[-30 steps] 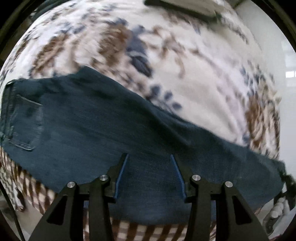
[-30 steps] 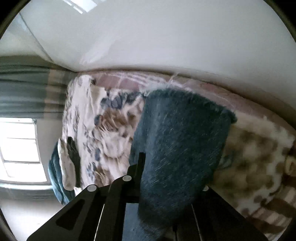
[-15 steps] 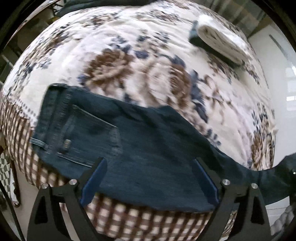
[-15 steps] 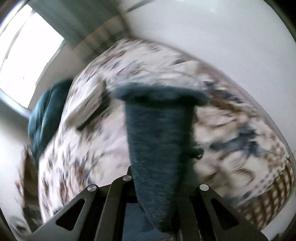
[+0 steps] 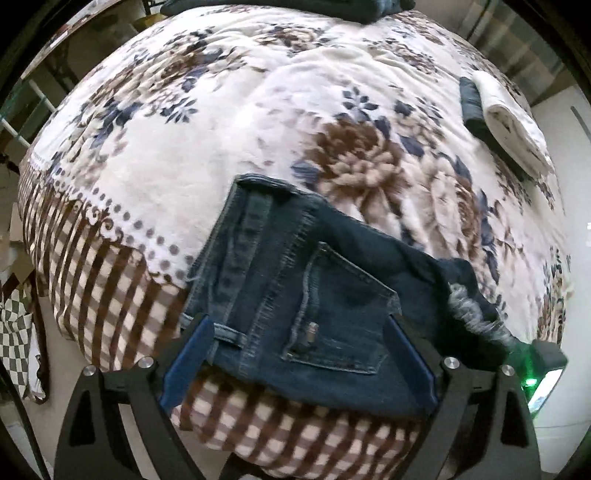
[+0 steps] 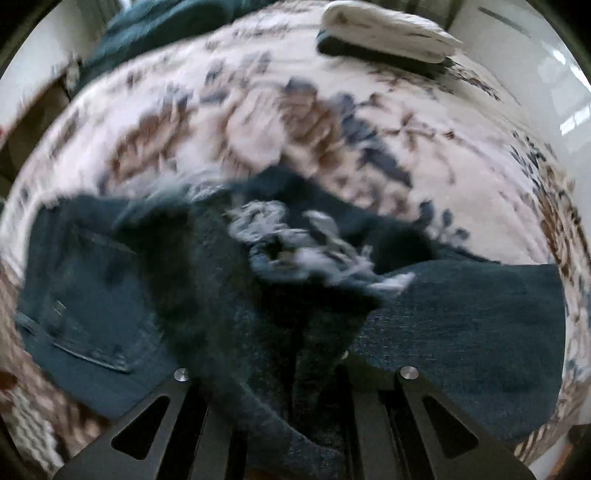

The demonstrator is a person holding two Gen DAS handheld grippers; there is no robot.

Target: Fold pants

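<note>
Dark blue jeans (image 5: 295, 295) lie on a floral blanket (image 5: 221, 129) near the bed's front edge, waistband to the left and back pocket up. My left gripper (image 5: 299, 354) hangs wide open over the pocket, holding nothing. One leg is folded back, and its frayed hem (image 5: 469, 306) rests by the seat. In the blurred right wrist view the leg cloth (image 6: 258, 332) runs down between the jaws of my right gripper (image 6: 291, 373). These jaws are opening and still hold the cloth, which hides the fingertips. The frayed hem (image 6: 295, 243) lies just ahead.
A folded white towel (image 5: 509, 122) (image 6: 388, 29) lies on a dark item at the bed's far right. A dark teal garment (image 6: 155, 26) sits at the far edge. The blanket's checked border (image 5: 295, 435) hangs over the bed's front edge.
My left gripper opened wide and slid along the jeans to the waistband end. The right gripper rolled and carried the leg hem across the bed onto the seat of the jeans.
</note>
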